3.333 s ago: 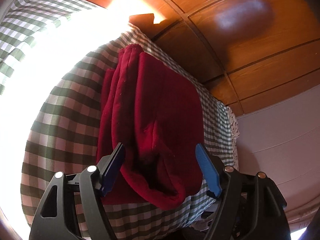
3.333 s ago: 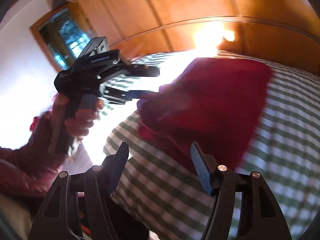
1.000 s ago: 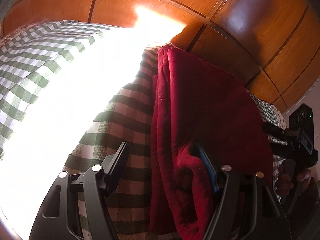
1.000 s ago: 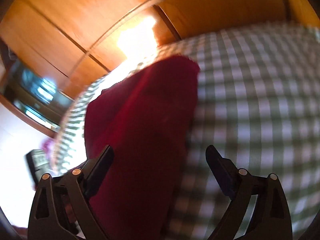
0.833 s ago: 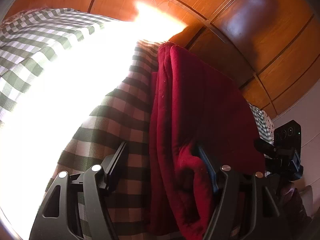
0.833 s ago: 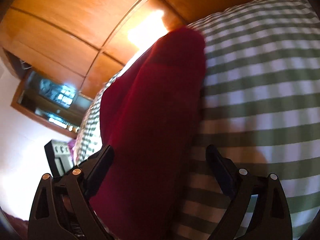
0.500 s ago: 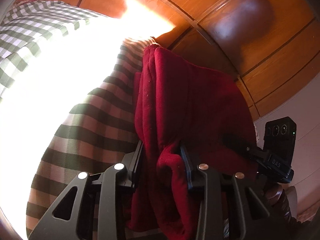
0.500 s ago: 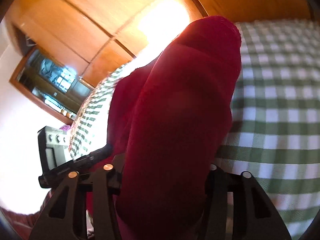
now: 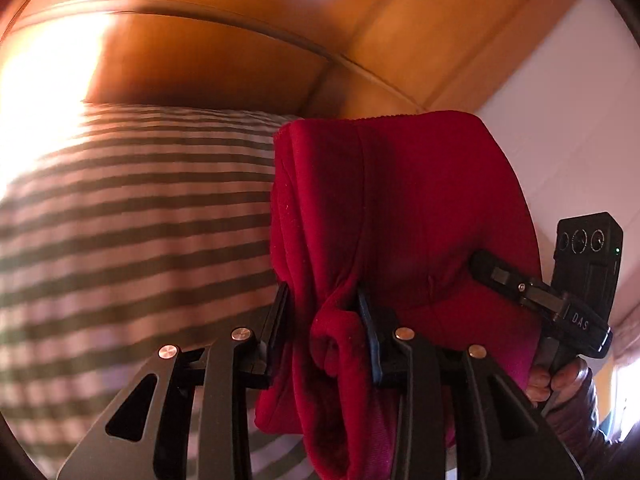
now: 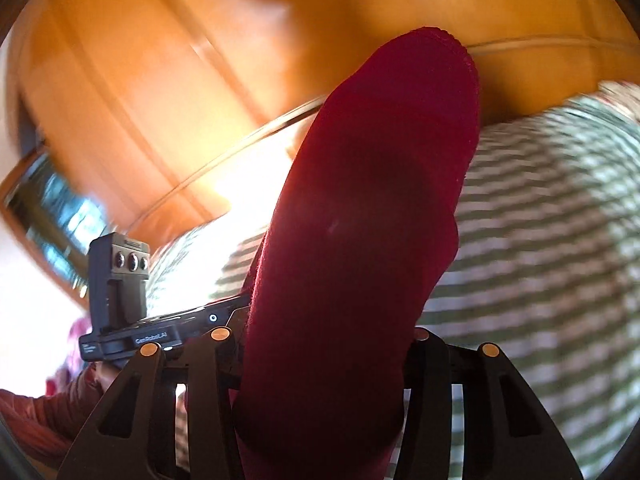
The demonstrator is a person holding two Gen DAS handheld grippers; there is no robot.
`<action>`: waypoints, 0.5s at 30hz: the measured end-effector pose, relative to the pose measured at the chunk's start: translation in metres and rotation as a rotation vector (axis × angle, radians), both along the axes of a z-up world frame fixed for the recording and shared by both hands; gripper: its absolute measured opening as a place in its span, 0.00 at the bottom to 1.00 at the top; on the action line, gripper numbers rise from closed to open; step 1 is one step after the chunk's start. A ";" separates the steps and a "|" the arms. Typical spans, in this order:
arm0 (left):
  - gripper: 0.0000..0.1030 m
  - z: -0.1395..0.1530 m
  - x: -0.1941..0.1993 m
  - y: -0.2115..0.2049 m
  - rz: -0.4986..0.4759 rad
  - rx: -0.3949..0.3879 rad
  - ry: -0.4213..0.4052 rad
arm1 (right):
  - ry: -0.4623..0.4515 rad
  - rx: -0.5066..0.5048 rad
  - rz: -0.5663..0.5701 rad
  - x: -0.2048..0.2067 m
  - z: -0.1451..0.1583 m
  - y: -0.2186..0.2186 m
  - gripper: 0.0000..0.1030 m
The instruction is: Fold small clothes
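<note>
Dark red fleece garment (image 9: 400, 208), bunched in thick folds, was raised off the green-and-white checked bedcover (image 9: 132, 216). Left gripper (image 9: 324, 320) and right gripper (image 10: 328, 344) jaws had just closed, each clamped on 1 near edge. Risk, judged: bulky layers slipping out, inner folds sagging, fold landing skewed.

Fuzzy red cloth garment (image 9: 400, 208), glossy wood panelling (image 9: 240, 40)
</note>
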State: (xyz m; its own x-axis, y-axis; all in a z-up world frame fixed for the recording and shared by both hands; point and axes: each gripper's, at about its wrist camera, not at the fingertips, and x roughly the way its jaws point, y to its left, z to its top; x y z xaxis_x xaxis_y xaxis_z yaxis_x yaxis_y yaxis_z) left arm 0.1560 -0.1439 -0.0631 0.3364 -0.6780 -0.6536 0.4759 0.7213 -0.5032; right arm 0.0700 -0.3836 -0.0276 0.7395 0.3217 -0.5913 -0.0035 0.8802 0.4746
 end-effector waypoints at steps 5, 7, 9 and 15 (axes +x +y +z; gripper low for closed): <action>0.30 -0.026 0.009 -0.093 -0.099 0.223 -0.009 | 0.141 0.032 -0.161 -0.020 -0.049 -0.069 0.50; 0.34 -0.034 0.010 -0.113 -0.095 0.281 -0.053 | 0.211 0.057 -0.206 -0.025 -0.074 -0.080 0.58; 0.34 -0.033 0.002 -0.114 -0.084 0.286 -0.068 | 0.200 0.087 -0.252 -0.039 -0.082 -0.090 0.74; 0.38 -0.018 -0.021 -0.121 -0.045 0.342 -0.180 | 0.096 -0.065 -0.371 -0.082 -0.034 -0.088 0.75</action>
